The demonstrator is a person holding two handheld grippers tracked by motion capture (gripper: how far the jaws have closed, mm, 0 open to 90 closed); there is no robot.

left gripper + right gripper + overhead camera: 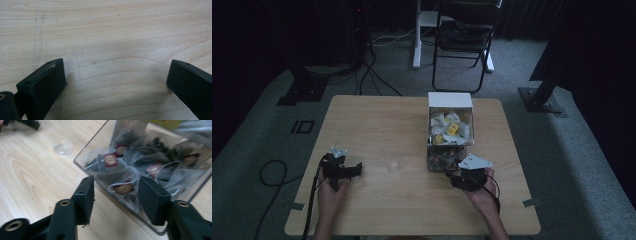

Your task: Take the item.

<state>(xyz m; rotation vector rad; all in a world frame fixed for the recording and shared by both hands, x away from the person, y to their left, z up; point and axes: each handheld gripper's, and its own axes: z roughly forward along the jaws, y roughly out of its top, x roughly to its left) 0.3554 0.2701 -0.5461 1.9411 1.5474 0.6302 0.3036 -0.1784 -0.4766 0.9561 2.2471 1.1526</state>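
A clear plastic box (pixel 450 131) with a white back stands on the wooden table (pixel 377 115), holding white-and-yellow tea bags above and dark tea bags (pixel 125 188) with red-gold tags below. A clear glass (pixel 391 159) stands left of it. My right gripper (pixel 460 176) sits at the box's near corner, open, with its jaws (pixel 115 195) close to the clear wall and nothing between them. My left gripper (pixel 349 170) rests at the table's left front, open over bare wood (pixel 115 75), jaws wide apart.
A black folding chair (pixel 464 35) and a white table leg (pixel 417 35) stand beyond the table's far edge. Black stands and cables lie on the grey carpet at left and right. The base of the glass (pixel 63 147) shows left of the box.
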